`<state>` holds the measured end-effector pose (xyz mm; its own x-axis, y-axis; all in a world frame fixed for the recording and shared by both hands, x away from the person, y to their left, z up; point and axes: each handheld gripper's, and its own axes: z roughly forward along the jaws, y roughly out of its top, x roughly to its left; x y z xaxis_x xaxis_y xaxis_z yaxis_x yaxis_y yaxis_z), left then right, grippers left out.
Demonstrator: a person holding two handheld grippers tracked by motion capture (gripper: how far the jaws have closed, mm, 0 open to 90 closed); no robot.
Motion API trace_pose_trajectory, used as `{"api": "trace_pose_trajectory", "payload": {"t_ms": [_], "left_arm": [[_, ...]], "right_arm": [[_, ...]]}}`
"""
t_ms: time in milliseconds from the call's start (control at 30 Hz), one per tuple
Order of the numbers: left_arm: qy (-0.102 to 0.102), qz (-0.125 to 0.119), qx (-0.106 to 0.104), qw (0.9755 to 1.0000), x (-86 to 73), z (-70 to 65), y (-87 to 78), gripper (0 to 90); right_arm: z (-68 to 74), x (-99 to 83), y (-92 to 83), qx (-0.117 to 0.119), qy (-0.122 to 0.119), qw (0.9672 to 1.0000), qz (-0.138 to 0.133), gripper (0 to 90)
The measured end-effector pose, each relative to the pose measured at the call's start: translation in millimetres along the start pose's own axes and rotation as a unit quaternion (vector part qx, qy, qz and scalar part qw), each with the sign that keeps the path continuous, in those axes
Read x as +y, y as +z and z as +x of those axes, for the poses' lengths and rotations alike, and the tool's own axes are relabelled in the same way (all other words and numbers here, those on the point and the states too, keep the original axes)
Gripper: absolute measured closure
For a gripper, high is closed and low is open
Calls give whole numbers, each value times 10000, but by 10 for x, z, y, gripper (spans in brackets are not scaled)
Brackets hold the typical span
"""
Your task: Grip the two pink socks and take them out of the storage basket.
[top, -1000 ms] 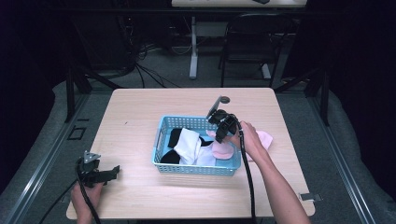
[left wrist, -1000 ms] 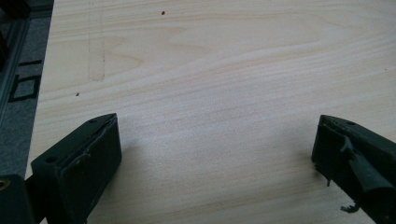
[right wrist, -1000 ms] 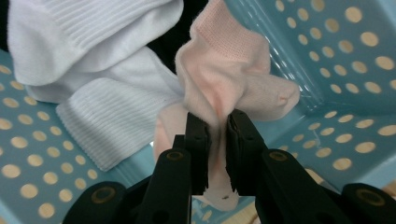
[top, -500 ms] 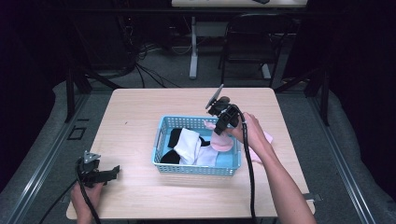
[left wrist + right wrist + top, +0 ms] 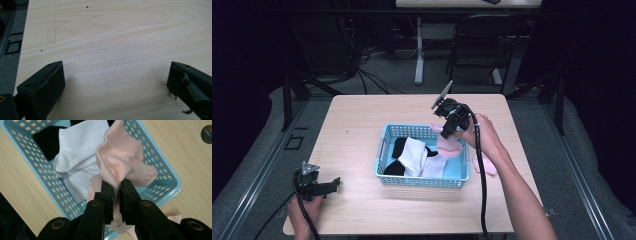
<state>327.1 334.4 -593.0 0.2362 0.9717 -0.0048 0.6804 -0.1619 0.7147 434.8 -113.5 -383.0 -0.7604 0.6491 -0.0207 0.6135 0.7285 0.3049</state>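
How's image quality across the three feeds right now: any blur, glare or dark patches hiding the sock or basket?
High view: table evenly lit, surroundings very dark, slightly soft. Right gripper view: pink sock and blue basket sharp, no glare; the jaws' bases are dark. Left gripper view: wood grain clear, soft shadows beside the left gripper.

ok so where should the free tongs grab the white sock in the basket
Take the white sock by its ribbed cuff, the raised fold on top of the pile, coming straight down from above. The blue basket walls block a side approach, and the right tongs hold the pink sock just beside it.
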Motion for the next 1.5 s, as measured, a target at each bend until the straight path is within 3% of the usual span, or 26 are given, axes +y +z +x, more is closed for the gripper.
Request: {"api": "trace_pose_trajectory", "payload": {"t_ms": [433, 700, 933, 1200, 1500], "left_arm": [[-1, 0, -2, 10000, 0, 1, 1, 15], [-2, 0, -1, 10000, 0, 0, 1, 15], [-2, 2, -2, 10000, 0, 1, 1, 15], [-3, 1, -3, 10000, 0, 2, 1, 15], [-4, 0, -2, 10000, 0, 1, 1, 15]], "right_arm": [[-105, -114, -289, -113, 138, 9998, -23, 820], [-321, -387, -417, -276, 535, 9982, -59, 819], [-562, -671, -445, -469, 886, 9949, 69, 819], [-831, -999, -317, -600, 1273, 9896, 291, 818], [-1057, -1238, 131, -499, 1622, 9840, 543, 817]]}}
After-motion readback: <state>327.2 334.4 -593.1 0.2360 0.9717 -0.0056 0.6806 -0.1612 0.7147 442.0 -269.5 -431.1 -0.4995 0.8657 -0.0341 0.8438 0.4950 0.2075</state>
